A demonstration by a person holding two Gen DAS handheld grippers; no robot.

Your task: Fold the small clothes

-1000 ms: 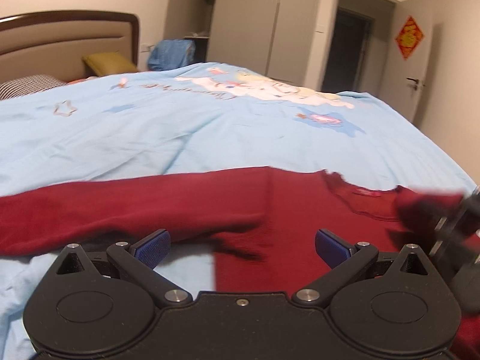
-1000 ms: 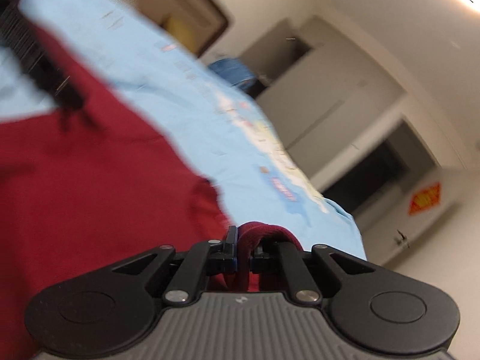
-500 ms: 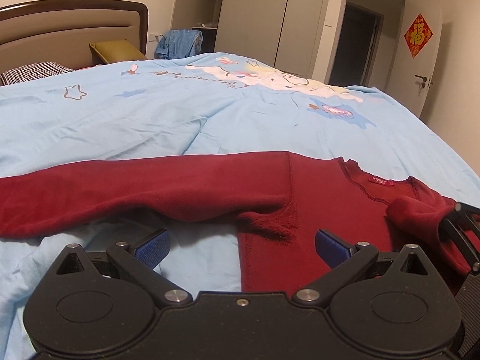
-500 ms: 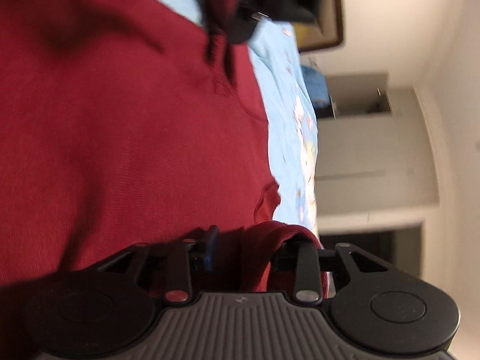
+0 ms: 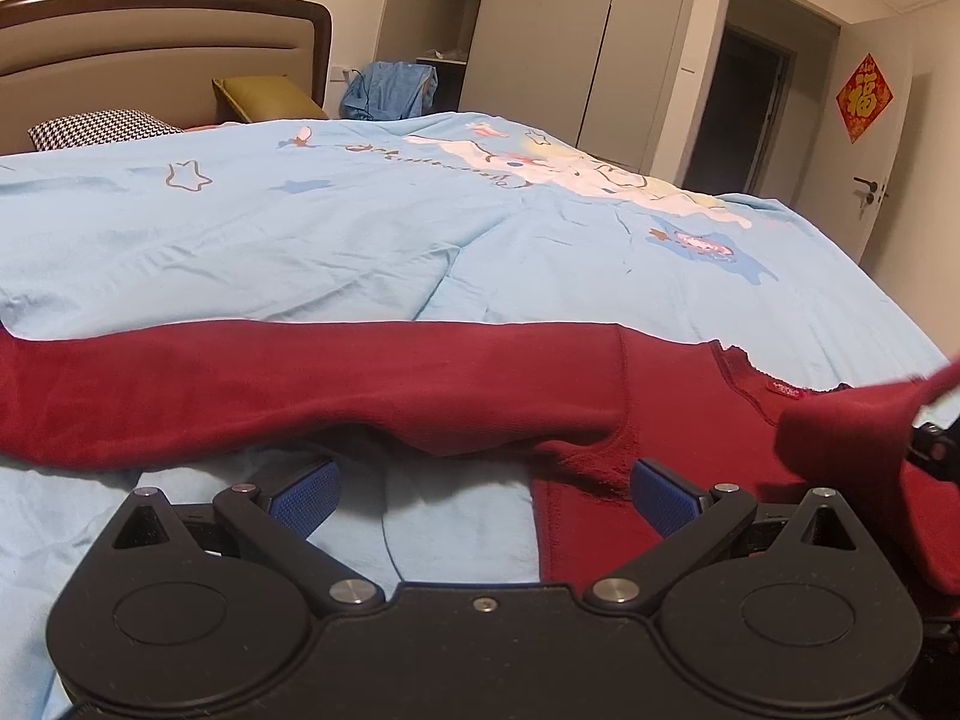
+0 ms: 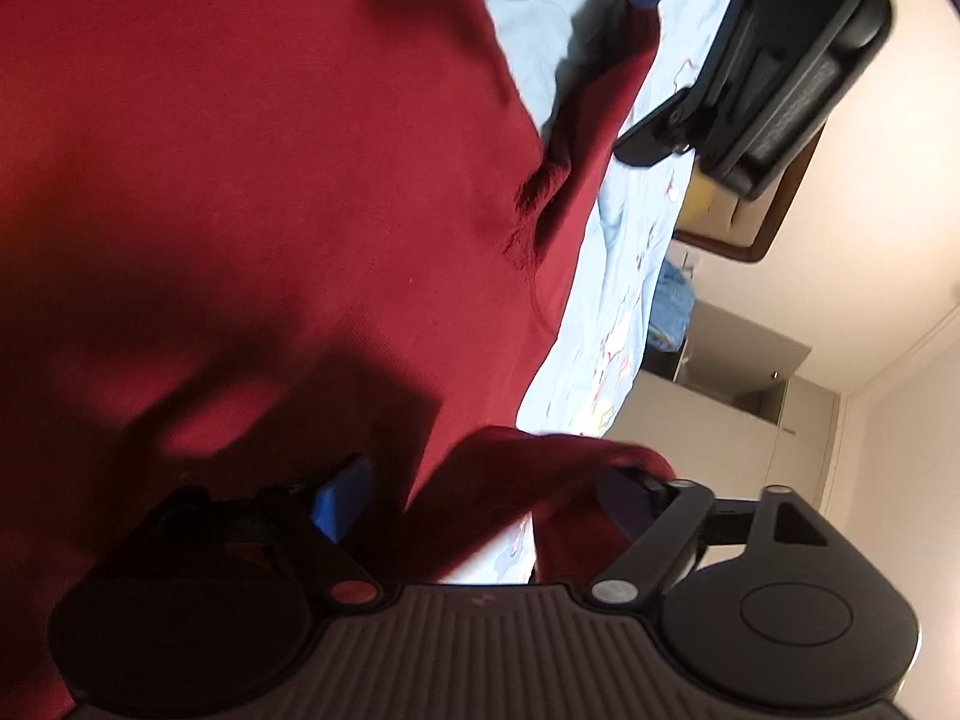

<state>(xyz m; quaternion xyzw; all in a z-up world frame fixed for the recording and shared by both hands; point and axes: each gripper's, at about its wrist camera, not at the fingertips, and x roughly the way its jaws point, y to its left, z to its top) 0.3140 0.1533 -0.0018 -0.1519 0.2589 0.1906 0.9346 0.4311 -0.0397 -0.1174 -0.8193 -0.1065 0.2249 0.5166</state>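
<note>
Lying flat, dark red sweater (image 5: 456, 390)

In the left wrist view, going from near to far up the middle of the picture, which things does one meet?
left gripper → red sweater → light blue bedcover → blue garment → wardrobe

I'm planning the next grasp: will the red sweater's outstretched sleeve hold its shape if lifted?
Probably not: the sleeve sags and creases on the quilt, so it looks floppy. Its fleecy surface likely grips the left gripper pads rather than slipping.
</note>
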